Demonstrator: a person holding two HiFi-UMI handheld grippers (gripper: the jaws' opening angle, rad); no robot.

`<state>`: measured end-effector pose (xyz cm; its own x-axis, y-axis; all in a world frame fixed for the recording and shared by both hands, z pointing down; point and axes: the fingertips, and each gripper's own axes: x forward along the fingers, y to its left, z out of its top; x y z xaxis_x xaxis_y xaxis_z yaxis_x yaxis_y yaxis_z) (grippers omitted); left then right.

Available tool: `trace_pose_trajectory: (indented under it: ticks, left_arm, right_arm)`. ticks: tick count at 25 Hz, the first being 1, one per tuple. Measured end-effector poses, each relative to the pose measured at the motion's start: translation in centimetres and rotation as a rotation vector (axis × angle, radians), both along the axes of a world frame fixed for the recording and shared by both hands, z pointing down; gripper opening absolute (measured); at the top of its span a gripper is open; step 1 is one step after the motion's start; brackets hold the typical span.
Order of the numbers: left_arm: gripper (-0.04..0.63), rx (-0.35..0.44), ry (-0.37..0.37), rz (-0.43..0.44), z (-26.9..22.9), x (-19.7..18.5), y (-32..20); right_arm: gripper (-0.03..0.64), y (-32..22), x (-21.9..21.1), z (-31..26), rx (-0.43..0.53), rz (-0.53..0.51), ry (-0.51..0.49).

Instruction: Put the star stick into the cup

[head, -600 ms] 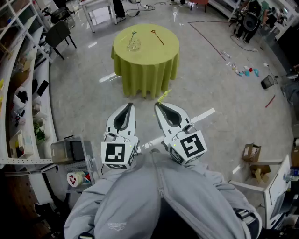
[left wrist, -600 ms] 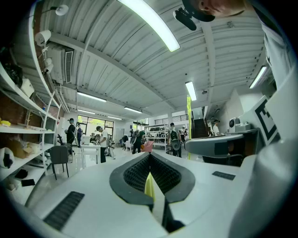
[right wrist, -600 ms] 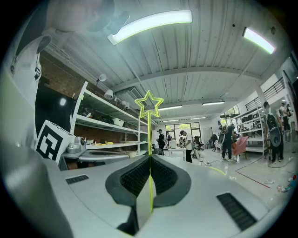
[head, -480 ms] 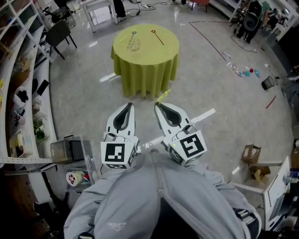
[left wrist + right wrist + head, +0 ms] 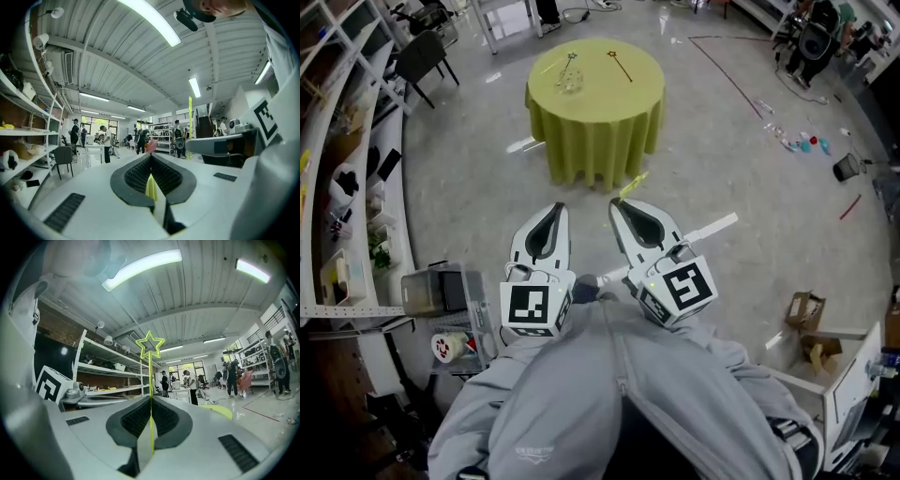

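A round table (image 5: 595,112) with a yellow-green cloth stands on the floor ahead of me. On it are a clear cup (image 5: 569,84) and two star sticks, one (image 5: 571,59) just behind the cup and a red-tipped one (image 5: 620,66) to its right. My right gripper (image 5: 615,203) is shut on a yellow star stick (image 5: 630,190), whose star (image 5: 150,345) rises above the closed jaws (image 5: 151,399). Beside it my left gripper (image 5: 560,209) is shut with nothing held (image 5: 151,157). Both grippers hang near my body, well short of the table.
Shelving (image 5: 337,187) lines the left side, with a dark chair (image 5: 422,58) near it. A grey bin (image 5: 441,292) sits at my lower left. Cardboard boxes (image 5: 806,306) and small items lie on the floor at right. People stand far off in the hall.
The head view has shifted a little, so the table sits slightly higher in the picture. Both grippers keep the same pose, and the right one still holds the stick.
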<state>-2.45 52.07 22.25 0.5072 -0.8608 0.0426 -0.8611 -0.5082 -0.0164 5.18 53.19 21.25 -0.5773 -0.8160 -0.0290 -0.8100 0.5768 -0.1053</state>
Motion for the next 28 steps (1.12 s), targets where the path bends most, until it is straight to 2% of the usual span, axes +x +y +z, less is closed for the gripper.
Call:
trace_pose_trajectory:
  ticks: [8, 14, 22, 28]
  left_arm:
    - [0.017, -0.023, 0.005, -0.044, 1.2, -1.0, -2.6]
    - [0.018, -0.038, 0.002, -0.035, 1.8, -1.0, -6.7]
    - [0.018, -0.063, 0.003, -0.011, 2.8, -1.3, -15.1]
    - [0.017, -0.053, 0.004, 0.053, 2.7, -2.7, -23.6]
  right_arm:
    - [0.035, -2.4, 0.5, 1.1, -0.018, -0.003, 0.011]
    - [0.035, -6.4, 0.2, 1.5, -0.026, 0.004, 0.025]
    - [0.035, -15.1, -1.0, 2.6, -0.051, 0.009, 0.024]
    - [0.035, -23.9, -3.4, 2.1, -0.045, 0.031, 0.024]
